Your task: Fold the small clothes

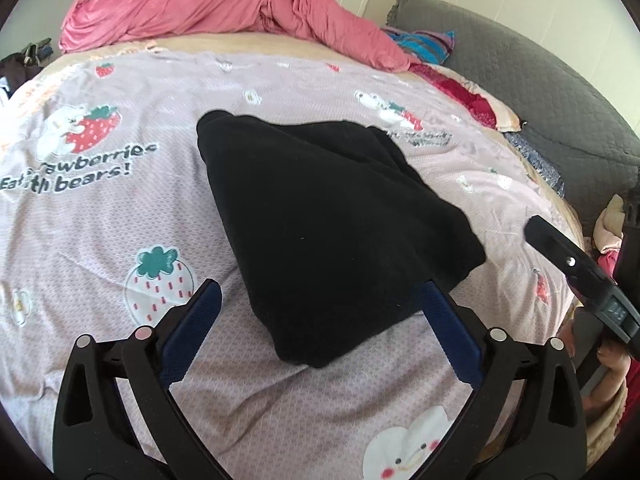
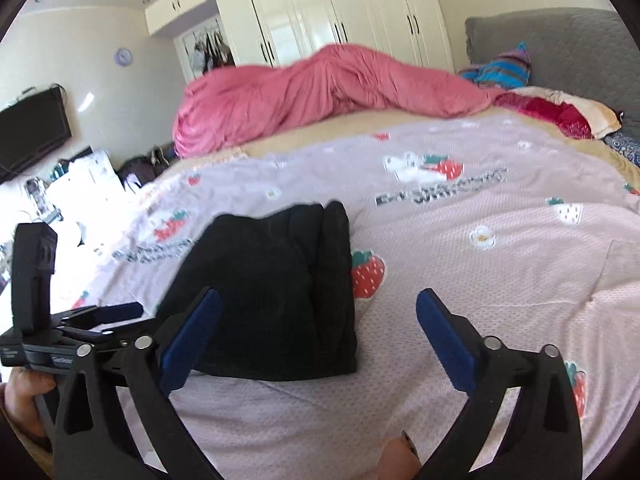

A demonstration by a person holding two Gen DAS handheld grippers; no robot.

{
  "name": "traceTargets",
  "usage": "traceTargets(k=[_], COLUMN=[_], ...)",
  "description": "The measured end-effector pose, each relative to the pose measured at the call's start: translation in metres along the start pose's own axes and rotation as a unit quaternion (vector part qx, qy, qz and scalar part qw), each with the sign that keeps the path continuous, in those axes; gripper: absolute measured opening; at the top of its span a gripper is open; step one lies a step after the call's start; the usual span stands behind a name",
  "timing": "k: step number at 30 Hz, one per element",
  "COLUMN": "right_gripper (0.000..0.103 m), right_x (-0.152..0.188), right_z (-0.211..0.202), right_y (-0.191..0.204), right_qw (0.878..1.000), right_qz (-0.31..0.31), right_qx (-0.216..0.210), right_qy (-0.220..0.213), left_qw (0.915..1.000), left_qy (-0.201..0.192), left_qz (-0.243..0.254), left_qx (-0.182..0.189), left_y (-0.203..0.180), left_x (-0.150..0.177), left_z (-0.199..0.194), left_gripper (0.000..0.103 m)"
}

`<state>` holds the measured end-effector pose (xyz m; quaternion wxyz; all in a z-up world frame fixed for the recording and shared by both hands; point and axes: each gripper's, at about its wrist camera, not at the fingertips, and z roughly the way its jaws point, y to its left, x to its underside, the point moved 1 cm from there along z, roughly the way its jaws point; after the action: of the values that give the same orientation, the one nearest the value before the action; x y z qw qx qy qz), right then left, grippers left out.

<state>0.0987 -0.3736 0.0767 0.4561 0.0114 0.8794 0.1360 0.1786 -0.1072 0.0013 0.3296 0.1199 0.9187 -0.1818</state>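
Observation:
A black garment [image 1: 328, 216] lies folded into a compact wedge on the pink strawberry-print bedsheet [image 1: 100, 220]. My left gripper [image 1: 320, 286] hovers over its near edge, jaws wide open and its blue pads [image 1: 200, 320] not pressing the cloth. In the right wrist view the same black garment [image 2: 272, 288] sits left of centre on the bedsheet [image 2: 500, 280]. My right gripper [image 2: 319, 294] is open, with the garment's near right corner showing between the fingers, untouched. The left gripper [image 2: 100, 314] appears at that view's left edge, held by a hand.
A rumpled pink quilt [image 2: 320, 88] lies across the far side of the bed. A grey padded headboard [image 2: 560, 48] and a red pillow [image 2: 552, 112] are on the right. White wardrobes [image 2: 340, 8] stand behind, and a TV [image 2: 32, 128] with clutter is at the left.

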Motion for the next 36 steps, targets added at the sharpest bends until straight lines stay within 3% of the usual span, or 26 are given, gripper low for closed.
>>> traceTargets(k=[12,24,36], right_gripper=[0.099,0.099,0.099], right_x=[0.013,0.040,0.071], right_z=[-0.059,-0.097,-0.104], right_y=[0.031,0.044,0.053], right_qw=[0.997,0.993,0.993], right_qz=[-0.044,-0.055,-0.069], right_qx=[0.018,0.038,0.046], right_qy=[-0.061,-0.099,-0.081], left_qw=[0.9979,0.9952,0.9937], left_qy=[-0.059,-0.082,-0.087], left_qz=[0.007,0.001,-0.018], left_qx=[-0.028,-0.054,-0.068], left_y=[0.000,0.009,0.018], left_x=[0.019,0.062,0.103], left_z=[-0.051,-0.088,-0.103], left_gripper=[0.094,0.094,0.094])
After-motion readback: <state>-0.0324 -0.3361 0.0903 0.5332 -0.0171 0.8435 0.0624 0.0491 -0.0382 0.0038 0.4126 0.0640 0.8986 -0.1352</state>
